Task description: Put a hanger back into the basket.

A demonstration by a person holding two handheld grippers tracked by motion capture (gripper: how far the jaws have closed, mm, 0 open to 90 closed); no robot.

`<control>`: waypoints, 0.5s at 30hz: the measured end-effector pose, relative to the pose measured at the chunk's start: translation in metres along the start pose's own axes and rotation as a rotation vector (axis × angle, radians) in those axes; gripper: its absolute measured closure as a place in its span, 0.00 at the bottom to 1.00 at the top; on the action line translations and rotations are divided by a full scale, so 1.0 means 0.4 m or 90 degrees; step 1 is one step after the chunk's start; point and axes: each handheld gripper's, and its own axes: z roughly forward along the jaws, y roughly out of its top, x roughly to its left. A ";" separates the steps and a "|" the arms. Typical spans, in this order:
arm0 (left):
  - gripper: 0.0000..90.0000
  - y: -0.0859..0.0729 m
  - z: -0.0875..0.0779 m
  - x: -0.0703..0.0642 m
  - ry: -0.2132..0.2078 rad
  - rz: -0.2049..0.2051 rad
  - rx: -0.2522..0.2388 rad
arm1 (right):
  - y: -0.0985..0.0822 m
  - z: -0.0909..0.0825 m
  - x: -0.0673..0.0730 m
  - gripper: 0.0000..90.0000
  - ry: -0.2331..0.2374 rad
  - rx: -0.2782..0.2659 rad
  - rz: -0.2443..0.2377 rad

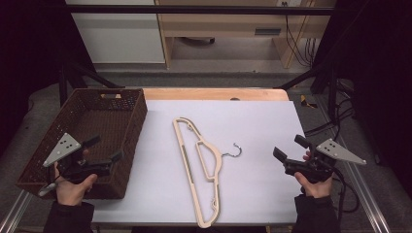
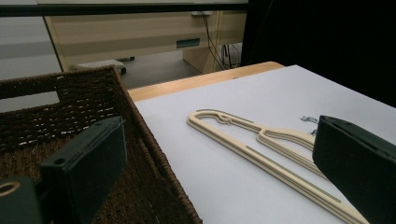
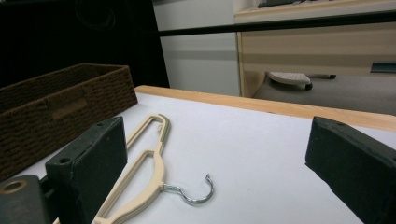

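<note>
A beige hanger (image 1: 199, 165) with a metal hook (image 1: 235, 151) lies flat on the white mat, its hook toward the right. It also lies ahead in the left gripper view, hanger (image 2: 261, 144), and in the right gripper view, hanger (image 3: 144, 163) with its hook (image 3: 198, 191). My left gripper (image 1: 103, 149) is held over the near right part of the brown wicker basket (image 1: 53, 141), open and with nothing between its jaws. At the mat's right edge my right gripper (image 1: 287, 148) is open too, pointing toward the hanger, a short way from the hook.
The basket (image 2: 84, 102) stands at the table's left, basket (image 3: 56, 107). A wooden strip (image 1: 214, 93) runs along the table's far edge. Beyond it are a cabinet and desk legs. Cables (image 1: 340, 121) hang off the right side.
</note>
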 end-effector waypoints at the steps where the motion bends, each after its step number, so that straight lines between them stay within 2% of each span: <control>1: 0.03 -0.001 0.001 -0.001 -0.001 0.000 0.001 | 0.000 0.001 0.001 0.07 0.001 0.005 -0.007; 11: 0.04 -0.001 0.007 -0.014 -0.005 0.016 0.012 | -0.003 0.034 0.034 0.12 0.007 0.044 -0.010; 12: 0.04 -0.002 0.010 -0.018 -0.005 0.020 0.012 | -0.007 0.046 0.045 0.12 0.012 0.064 -0.016; 13: 0.04 -0.002 0.010 -0.018 -0.005 0.020 0.012 | -0.007 0.046 0.045 0.12 0.012 0.064 -0.016; 14: 0.04 -0.003 0.012 -0.020 -0.006 0.021 0.017 | -0.009 0.059 0.060 0.12 0.011 0.086 -0.027; 15: 0.04 -0.003 0.014 -0.021 -0.006 0.019 0.016 | -0.011 0.065 0.069 0.12 0.014 0.094 -0.032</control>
